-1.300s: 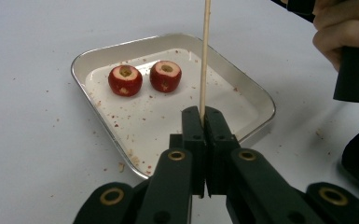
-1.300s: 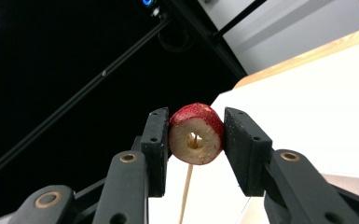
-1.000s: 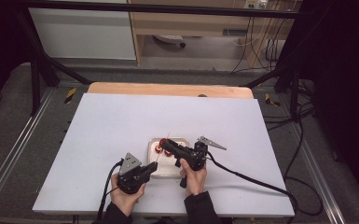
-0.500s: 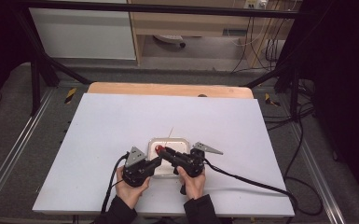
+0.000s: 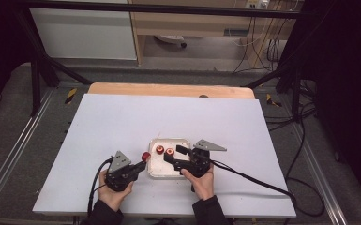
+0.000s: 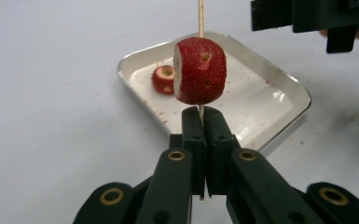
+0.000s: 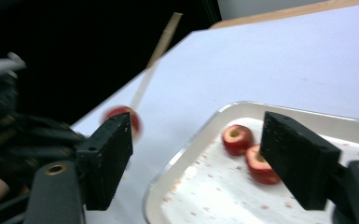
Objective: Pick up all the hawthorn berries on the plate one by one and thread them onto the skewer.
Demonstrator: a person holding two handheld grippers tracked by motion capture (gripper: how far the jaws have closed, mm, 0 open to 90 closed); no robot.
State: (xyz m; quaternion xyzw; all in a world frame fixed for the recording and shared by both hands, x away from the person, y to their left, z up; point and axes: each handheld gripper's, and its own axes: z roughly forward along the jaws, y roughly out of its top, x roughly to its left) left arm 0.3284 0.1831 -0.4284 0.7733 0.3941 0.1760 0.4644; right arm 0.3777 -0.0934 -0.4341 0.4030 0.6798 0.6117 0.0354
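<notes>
Beside the white rectangular tray [image 5: 155, 172], left gripper [image 6: 200, 122] clamps a thin wooden skewer [image 6: 200, 16] bearing one red hollowed strawberry [image 6: 200, 71]; right gripper [image 7: 196, 158], jaws just opened, empty above two more strawberry pieces [image 7: 237, 139].

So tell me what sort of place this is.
Probably a lab recording station, not a kitchen: a white table inside a black frame, cables on the floor behind, and one small tray of strawberry pieces.

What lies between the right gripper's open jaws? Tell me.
Nothing held: the right gripper has just opened; past the gap lie two strawberry pieces in the tray, in its own view.
</notes>
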